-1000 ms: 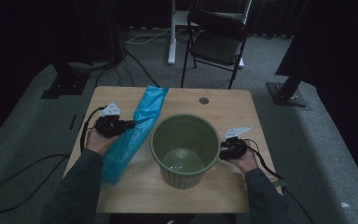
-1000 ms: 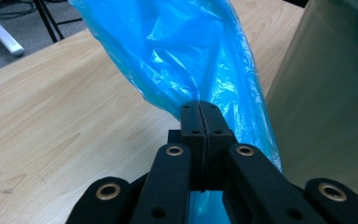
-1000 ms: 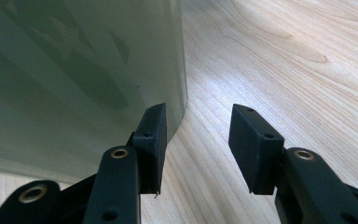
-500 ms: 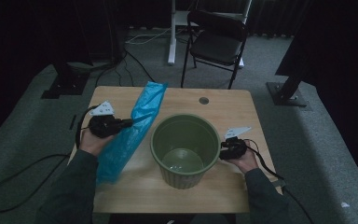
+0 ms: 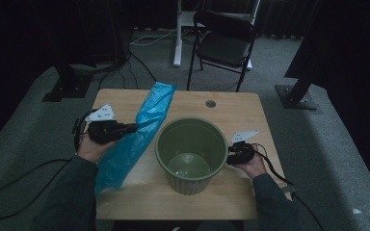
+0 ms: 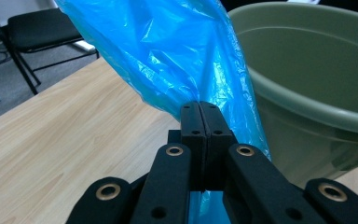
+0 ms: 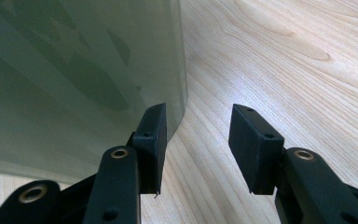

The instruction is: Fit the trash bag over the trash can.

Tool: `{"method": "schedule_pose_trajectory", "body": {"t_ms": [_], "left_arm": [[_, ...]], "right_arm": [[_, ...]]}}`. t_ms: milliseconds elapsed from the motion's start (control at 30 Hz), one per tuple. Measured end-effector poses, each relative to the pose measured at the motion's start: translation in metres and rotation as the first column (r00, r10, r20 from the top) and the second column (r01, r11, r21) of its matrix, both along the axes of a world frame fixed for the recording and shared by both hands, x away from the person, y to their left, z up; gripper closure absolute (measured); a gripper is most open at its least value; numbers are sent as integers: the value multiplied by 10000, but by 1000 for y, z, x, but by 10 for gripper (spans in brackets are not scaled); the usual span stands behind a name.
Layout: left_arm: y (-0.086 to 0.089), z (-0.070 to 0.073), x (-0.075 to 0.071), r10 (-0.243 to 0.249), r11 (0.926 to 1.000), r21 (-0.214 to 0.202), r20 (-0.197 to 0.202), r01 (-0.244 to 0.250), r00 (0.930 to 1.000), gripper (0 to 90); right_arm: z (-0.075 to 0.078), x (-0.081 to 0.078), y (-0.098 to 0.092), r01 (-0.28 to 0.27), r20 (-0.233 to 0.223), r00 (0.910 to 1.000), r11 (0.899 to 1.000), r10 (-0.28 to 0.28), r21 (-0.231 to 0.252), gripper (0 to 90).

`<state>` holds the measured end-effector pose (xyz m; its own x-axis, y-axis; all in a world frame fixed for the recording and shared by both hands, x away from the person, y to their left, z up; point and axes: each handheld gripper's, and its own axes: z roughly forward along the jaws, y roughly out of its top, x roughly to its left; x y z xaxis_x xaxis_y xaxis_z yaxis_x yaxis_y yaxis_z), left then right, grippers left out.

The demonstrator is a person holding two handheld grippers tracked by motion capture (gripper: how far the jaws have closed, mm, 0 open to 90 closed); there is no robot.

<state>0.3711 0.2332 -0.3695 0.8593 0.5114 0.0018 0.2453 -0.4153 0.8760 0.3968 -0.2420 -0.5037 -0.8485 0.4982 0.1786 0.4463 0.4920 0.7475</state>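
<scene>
A long blue plastic bag (image 5: 135, 137) lies stretched along the left half of the wooden table (image 5: 236, 108), its middle lifted. My left gripper (image 5: 131, 128) is shut on the bag's edge; in the left gripper view the jaws pinch the blue plastic bag (image 6: 177, 56) at my left gripper (image 6: 199, 109). A green bin (image 5: 191, 154) stands upright in the middle of the table, and its rim (image 6: 307, 98) rises to the right in the left gripper view. My right gripper (image 5: 229, 155) sits beside the bin's right wall, open, my right gripper (image 7: 196, 140) holding nothing, next to the bin wall (image 7: 74, 79).
A black folding chair (image 5: 224, 45) and a white desk leg (image 5: 177, 33) stand behind the table. A round hole (image 5: 210, 103) is in the tabletop's far side. Cables (image 5: 9, 192) trail on the grey carpet at the left. Dark stand bases sit at both sides.
My left gripper has risen and drawn leftward with the bag, lifting the bag's middle off the table. The right gripper and the bin have stayed put.
</scene>
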Motion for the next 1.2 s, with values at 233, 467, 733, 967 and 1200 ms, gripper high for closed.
{"method": "schedule_pose_trajectory", "body": {"t_ms": [233,467,733,967,1200], "left_arm": [[-5,2,-4,-461,9989,-62,12,461,9989,893],[-10,9,-13,-1147,9924,-419,180,1154,9932,893],[-8,14,-19,-1634,9846,-584,229,1645,9863,893],[-4,19,-26,-2027,9741,-954,308,2048,9788,892],[-8,22,-33,-2375,9666,-890,395,2402,9706,892]], "right_arm": [[0,0,0,11,-3,10000,10000,-11,15,561],[0,0,0,7,-4,10000,10000,-7,-13,561],[0,1,0,-4,6,10000,10000,4,-14,560],[0,1,0,-7,-12,10000,10000,7,-29,561],[0,1,1,-15,-8,10000,10000,15,-20,561]]}}
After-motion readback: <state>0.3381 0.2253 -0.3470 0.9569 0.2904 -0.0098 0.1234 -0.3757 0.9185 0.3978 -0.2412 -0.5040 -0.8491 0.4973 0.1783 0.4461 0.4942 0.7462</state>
